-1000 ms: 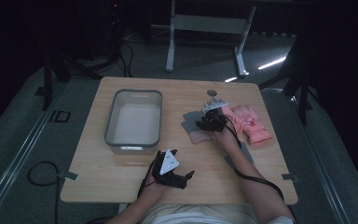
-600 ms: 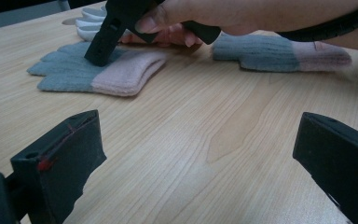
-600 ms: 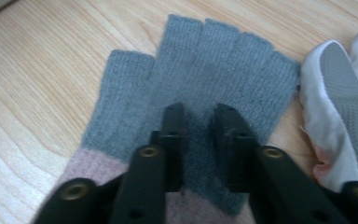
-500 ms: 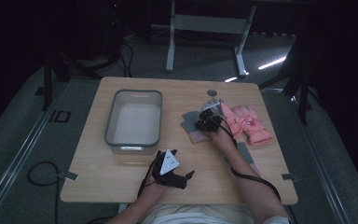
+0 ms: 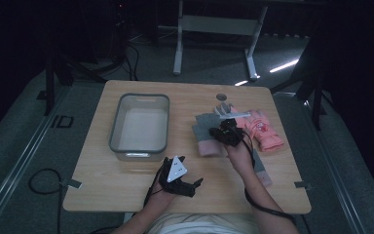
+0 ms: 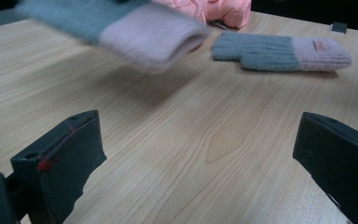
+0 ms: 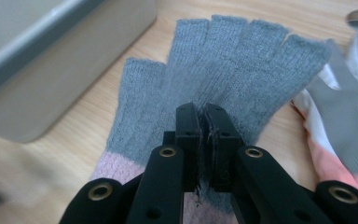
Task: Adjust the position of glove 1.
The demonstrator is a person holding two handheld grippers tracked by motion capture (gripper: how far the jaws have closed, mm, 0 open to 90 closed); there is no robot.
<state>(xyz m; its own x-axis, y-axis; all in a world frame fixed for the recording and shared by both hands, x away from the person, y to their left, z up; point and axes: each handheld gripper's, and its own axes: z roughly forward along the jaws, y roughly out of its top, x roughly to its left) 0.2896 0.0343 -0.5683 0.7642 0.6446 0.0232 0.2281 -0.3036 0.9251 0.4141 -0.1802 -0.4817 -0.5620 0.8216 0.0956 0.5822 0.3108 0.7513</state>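
Wooden table [image 5: 126,190], pale grain, bare along the near edge. Grey-rimmed bin [image 5: 140,124] left of centre, nothing inside. Pink gloves [image 5: 265,130] heaped at the right. Grey fingerless glove [image 7: 223,70] with pink cuff between bin and pink pile, lifted off the wood at the pinch, cuff end drooping and blurred in the left gripper view. Matching grey glove [image 6: 279,50] flat on the table nearer the person, apart from the first. Grey-and-white work glove [image 7: 349,116] beside the pinched one, over the pink pile. Right gripper [image 7: 204,114] clamped on the grey knit mid-palm, jaws just closing, fabric bunched between the pads. Left gripper [image 5: 180,178] resting near the front edge, jaws wide apart, nothing between them. Handling guess: very light, soft, limp knit; sags and folds, not slippery, not fragile; snags on pad edges. Best hold: thick cuff or a palm fold, single layer only, away from the neighbouring gloves.
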